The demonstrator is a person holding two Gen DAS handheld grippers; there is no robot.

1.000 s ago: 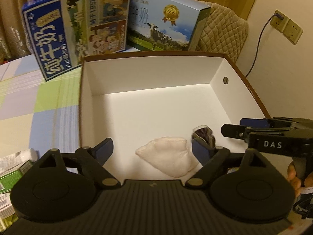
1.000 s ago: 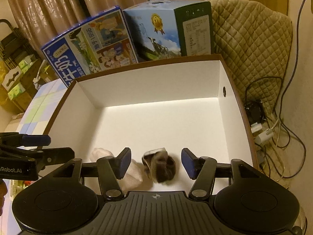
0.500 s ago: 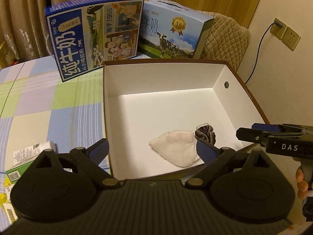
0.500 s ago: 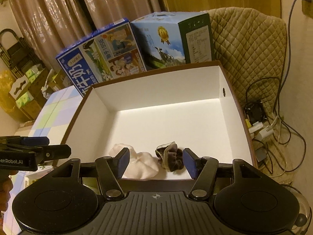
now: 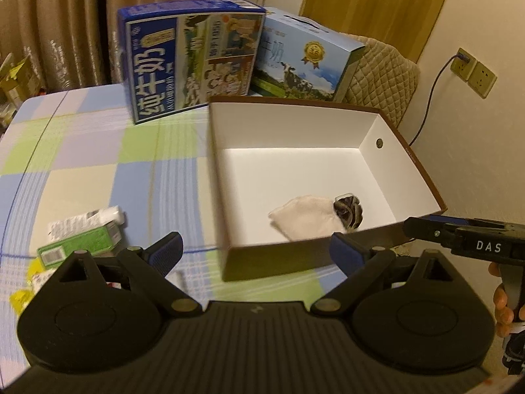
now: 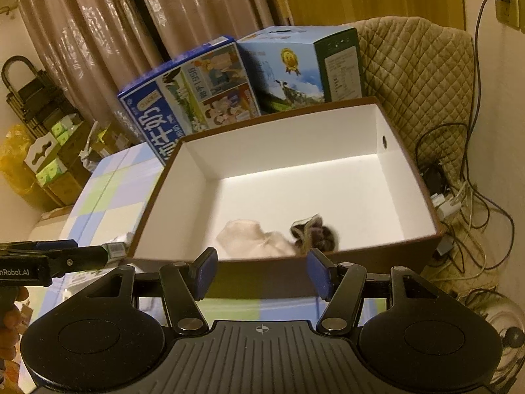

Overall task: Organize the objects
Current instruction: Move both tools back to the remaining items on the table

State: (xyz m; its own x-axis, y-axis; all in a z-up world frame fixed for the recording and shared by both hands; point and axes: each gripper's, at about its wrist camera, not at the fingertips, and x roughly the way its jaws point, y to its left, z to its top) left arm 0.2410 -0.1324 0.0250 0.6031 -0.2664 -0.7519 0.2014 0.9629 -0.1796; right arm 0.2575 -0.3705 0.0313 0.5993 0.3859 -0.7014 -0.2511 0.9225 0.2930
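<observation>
A brown box with a white inside [image 5: 423, 177] [image 6: 410, 170] stands on the checked tablecloth. In its near part lie a pale cloth bundle [image 5: 305, 220] [image 6: 252, 239] and a dark rolled item [image 5: 348, 208] [image 6: 315, 233], touching each other. My left gripper [image 5: 256, 252] is open and empty, in front of the box's near left corner. My right gripper [image 6: 261, 272] is open and empty, just outside the box's near wall. The right gripper's fingers [image 5: 436, 231] show at the right edge of the left wrist view.
Two milk cartons [image 5: 193, 65] [image 5: 305, 59] stand behind the box. A green packet [image 5: 82, 243] and a white packet [image 5: 85, 221] lie on the tablecloth [image 5: 98, 151] at the left with small wrappers. A quilted chair [image 6: 416, 75] and floor cables [image 6: 466, 197] are to the right.
Both grippers have pulled back out of the box towards me and risen. The left one has also swung left, over the tablecloth. The cloth and the dark item stay in the box.
</observation>
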